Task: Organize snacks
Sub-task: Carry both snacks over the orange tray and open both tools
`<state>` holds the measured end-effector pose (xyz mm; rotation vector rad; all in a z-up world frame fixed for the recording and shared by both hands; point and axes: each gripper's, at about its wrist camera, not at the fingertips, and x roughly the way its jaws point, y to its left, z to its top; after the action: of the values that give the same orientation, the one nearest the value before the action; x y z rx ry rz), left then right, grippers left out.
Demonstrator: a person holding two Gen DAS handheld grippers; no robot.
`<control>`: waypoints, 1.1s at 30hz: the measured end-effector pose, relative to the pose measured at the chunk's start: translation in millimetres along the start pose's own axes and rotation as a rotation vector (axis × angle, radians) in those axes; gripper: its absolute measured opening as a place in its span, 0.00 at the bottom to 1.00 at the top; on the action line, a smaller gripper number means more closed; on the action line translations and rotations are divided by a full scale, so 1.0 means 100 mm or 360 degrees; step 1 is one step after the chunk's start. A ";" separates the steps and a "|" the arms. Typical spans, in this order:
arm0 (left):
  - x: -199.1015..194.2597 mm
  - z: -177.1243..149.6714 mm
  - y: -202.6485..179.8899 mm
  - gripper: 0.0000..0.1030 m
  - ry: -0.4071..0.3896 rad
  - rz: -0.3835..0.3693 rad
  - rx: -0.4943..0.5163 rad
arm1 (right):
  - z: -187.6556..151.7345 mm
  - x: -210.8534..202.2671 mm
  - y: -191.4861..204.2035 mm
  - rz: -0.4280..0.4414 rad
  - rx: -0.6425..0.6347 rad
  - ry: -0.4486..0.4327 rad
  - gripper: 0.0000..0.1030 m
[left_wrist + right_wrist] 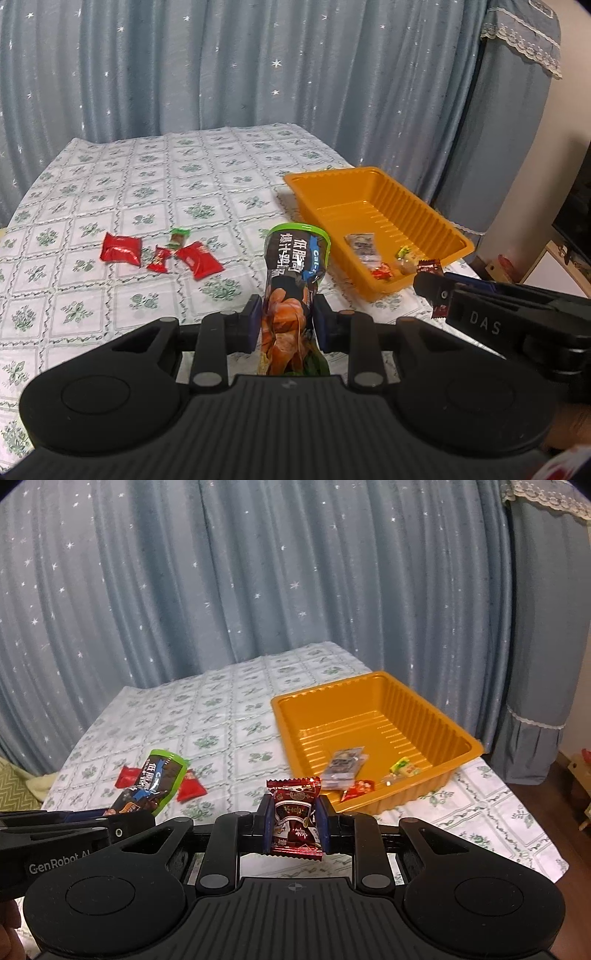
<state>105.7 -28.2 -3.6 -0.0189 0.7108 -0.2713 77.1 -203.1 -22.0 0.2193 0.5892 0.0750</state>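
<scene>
My left gripper [286,317] is shut on a tall dark snack pouch with a green top [295,280] and holds it above the table, left of the orange tray [369,177]. The pouch also shows in the right wrist view [155,786]. My right gripper [294,821] is shut on a dark red candy packet [295,819], in front of the tray [369,679]. It also shows in the left wrist view [434,291]. Several small snacks [345,764] lie in the tray. Red packets [122,249] and a small green one [178,238] lie on the tablecloth.
The table has a white and green floral cloth [166,177]. Blue star-patterned curtains [221,66] hang behind it. A covered piece of furniture [517,110] stands at the right, with the floor and a wooden item [580,775] beyond the table's right edge.
</scene>
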 end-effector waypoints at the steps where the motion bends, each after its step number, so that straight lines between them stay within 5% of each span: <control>1: 0.00 0.01 -0.02 0.26 -0.0001 -0.0005 0.0004 | 0.01 0.00 -0.02 -0.0005 0.0006 -0.0003 0.23; 20: 0.45 0.38 -0.53 0.26 -0.0003 -0.0164 0.0110 | 0.30 0.06 -0.62 -0.0136 0.0110 -0.0074 0.23; 33: 1.20 0.64 -0.74 0.26 0.0050 -0.0237 0.0123 | 0.67 0.65 -1.04 -0.0162 0.0122 -0.0070 0.23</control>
<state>216.4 -134.5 -24.0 0.0060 0.7305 -0.4424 169.3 -308.5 -26.6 0.2642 0.5591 -0.0506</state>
